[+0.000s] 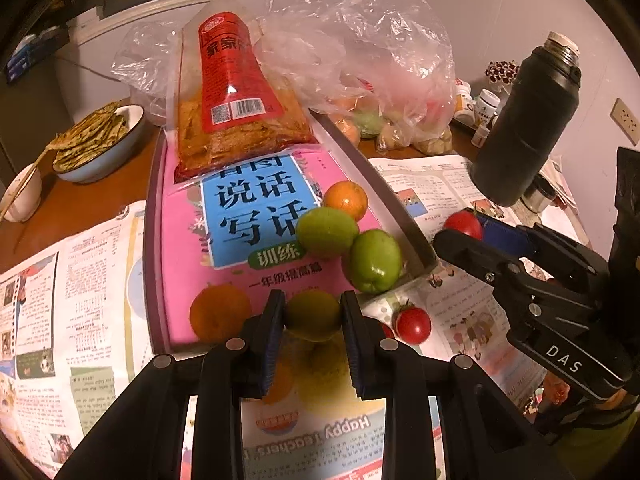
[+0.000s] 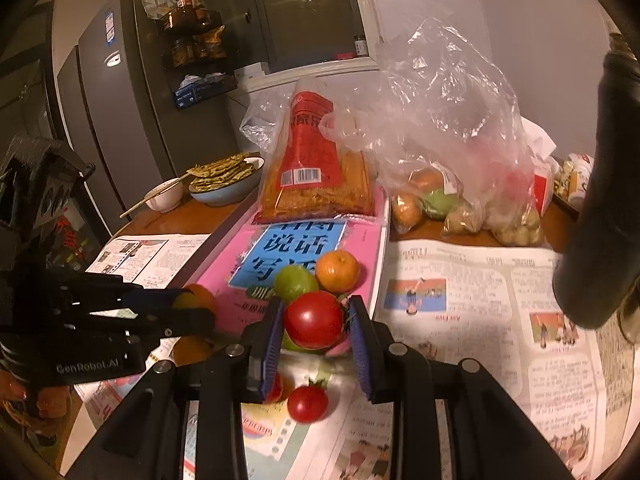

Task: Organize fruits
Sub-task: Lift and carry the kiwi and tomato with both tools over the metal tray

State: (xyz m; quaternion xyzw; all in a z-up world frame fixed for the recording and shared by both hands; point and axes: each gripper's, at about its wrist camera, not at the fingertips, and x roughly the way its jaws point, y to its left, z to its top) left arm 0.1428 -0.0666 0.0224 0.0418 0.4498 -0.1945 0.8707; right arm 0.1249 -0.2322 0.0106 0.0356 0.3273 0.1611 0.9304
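My left gripper (image 1: pixel 313 312) is shut on a yellow-green fruit (image 1: pixel 313 315), held above the near edge of the tray (image 1: pixel 404 216) lined with a pink book. My right gripper (image 2: pixel 315 320) is shut on a red tomato (image 2: pixel 314 319), held just off the tray's near right corner; it also shows in the left wrist view (image 1: pixel 464 224). In the tray lie two green fruits (image 1: pixel 326 232) (image 1: pixel 376 260), an orange (image 1: pixel 346 200) and another orange (image 1: pixel 219 312). A small tomato (image 1: pixel 413 325) lies on the newspaper, also in the right wrist view (image 2: pixel 307 403).
A red snack bag (image 1: pixel 236 100) lies on the tray's far end. A clear plastic bag of produce (image 2: pixel 448 184) sits behind right. A black flask (image 1: pixel 524 120) stands at right. A bowl of flatbreads (image 1: pixel 96 140) and a small white bowl (image 1: pixel 22 196) sit at left.
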